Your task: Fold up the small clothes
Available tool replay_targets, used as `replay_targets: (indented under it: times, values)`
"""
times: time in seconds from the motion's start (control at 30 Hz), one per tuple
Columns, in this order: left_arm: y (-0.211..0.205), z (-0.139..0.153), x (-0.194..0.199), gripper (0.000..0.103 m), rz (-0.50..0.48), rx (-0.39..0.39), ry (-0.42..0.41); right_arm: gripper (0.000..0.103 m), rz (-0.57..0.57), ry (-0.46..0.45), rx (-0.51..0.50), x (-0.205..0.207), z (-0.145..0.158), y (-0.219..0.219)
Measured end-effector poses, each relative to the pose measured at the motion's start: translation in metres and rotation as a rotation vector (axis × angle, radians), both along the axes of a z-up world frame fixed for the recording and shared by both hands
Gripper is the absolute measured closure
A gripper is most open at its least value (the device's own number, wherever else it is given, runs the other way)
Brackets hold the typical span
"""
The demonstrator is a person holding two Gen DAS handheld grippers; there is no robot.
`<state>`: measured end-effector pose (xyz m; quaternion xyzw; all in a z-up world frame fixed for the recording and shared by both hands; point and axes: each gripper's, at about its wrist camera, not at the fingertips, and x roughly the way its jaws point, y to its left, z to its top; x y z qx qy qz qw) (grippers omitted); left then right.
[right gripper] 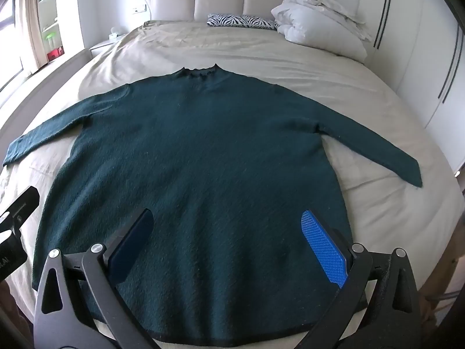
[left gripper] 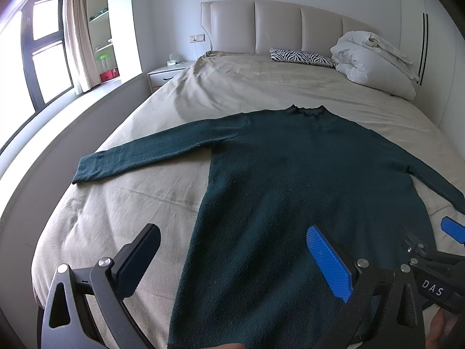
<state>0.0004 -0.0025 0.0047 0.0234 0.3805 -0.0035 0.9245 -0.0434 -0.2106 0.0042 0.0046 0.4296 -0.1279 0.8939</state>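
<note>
**Item: sweater, flat, unfolded — risks**

Sweater (right gripper: 197,157) lies spread on bed (right gripper: 363,87), sleeves out. Your left gripper (left gripper: 232,258) and right gripper (right gripper: 226,247) hover at its hem, jaws wide, holding nothing. Pinch one layer only and it bunches.

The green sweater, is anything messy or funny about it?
Not really. The green sweater lies flat on the bed, sleeves spread out, nothing folded yet. Both the left gripper and the right gripper are open above its hem. Only the white duvet by the headboard looks crumpled.
</note>
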Motion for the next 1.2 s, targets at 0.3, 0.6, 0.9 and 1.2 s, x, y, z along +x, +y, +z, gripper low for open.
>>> replay_targets:
  times: [0.3,0.6,0.9,1.2]
  values:
    - [0.0035,-0.0003,-0.0010,0.000,0.000,-0.004,0.000,0.000,0.005,0.007,0.010,0.0018,-0.0026,-0.0007]
    - [0.0034,-0.0012,-0.0012,0.000,-0.001,-0.005,-0.001,0.000,0.006,0.009,0.013,0.0009,-0.0041,-0.0003]
    - [0.0039,-0.0014,-0.0013,0.000,-0.002,-0.007,0.000,0.000,0.007,0.009,0.015,0.0008,-0.0048,0.0007]
    - [0.0053,-0.0017,-0.0024,0.000,-0.002,-0.008,0.001,0.000,0.008,0.012,0.021,0.0001,-0.0062,0.0025]
